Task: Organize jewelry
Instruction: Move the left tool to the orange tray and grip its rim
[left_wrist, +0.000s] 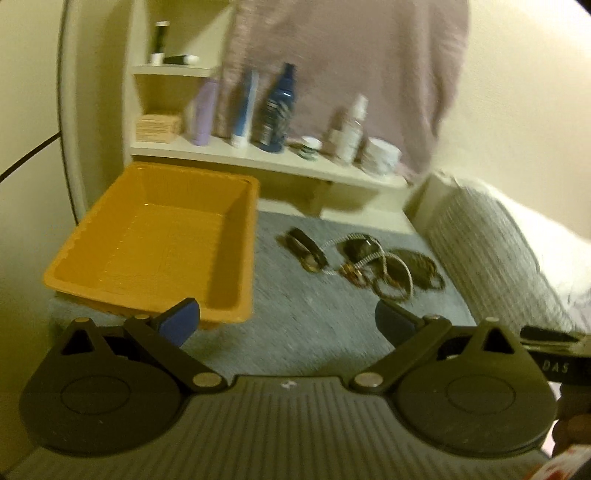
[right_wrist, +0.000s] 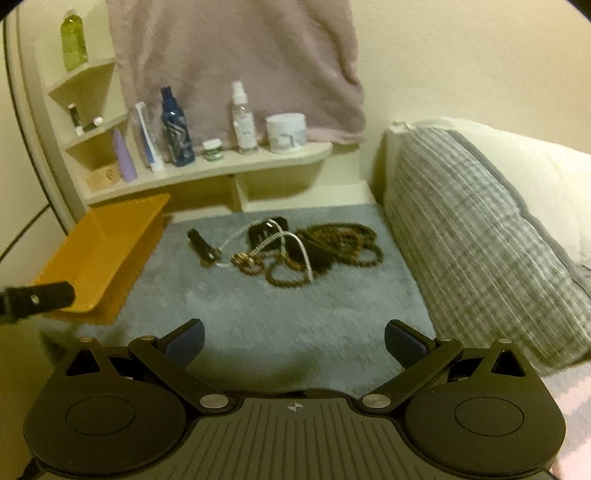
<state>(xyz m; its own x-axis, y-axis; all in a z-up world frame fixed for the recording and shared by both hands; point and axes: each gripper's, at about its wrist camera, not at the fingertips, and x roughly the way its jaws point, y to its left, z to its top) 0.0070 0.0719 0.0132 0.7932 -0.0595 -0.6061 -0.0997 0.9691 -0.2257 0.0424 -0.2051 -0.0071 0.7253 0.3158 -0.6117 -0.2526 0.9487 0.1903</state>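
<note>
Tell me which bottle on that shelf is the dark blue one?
The dark blue bottle with pale swirls stands between the white-and-blue tube and the small green-lidded jar. The lilac bottle and clear spray bottle are paler.

Cream wall (right_wrist: 443, 55), mauve towel (right_wrist: 236, 55) hung against it, cream corner shelf (right_wrist: 236, 166) with tiered upper ledges carrying bottles (right_wrist: 176, 129) and jars (right_wrist: 286, 133), grey mat (right_wrist: 280, 314) below, striped grey cushion (right_wrist: 480, 236) at right, lighting dim and yellowish.
</note>
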